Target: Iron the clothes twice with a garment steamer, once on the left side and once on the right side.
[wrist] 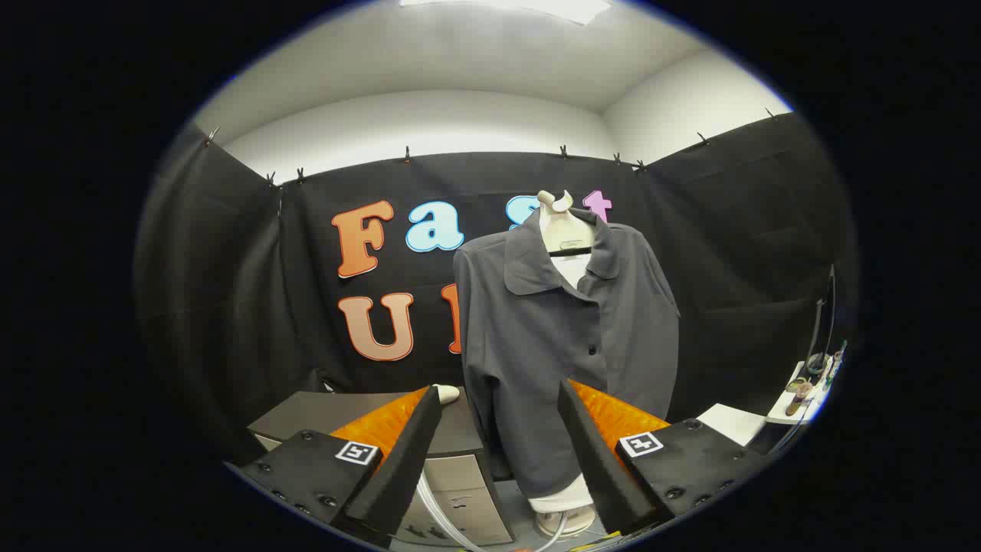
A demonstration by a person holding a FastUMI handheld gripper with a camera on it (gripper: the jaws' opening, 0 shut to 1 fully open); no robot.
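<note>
A dark grey collared shirt [563, 337] with buttons hangs on a pale mannequin torso [565, 226] just ahead of me, a white layer showing at its neck and below its hem. My gripper [502, 402] stands open with nothing between its fingers; the shirt's lower half shows through the gap, some way beyond the fingertips. Beyond the left finger, a small whitish rounded object [446, 392] rests on a dark cabinet top; I cannot tell whether it is the steamer head. A clear hose [438, 510] curves down in front of the cabinet.
A grey cabinet [460, 498] with a dark top stands left of the mannequin. The mannequin's round base [563, 521] sits on the floor. At the far right, a white shelf [801, 402] holds small bottles, beside a white surface [732, 422].
</note>
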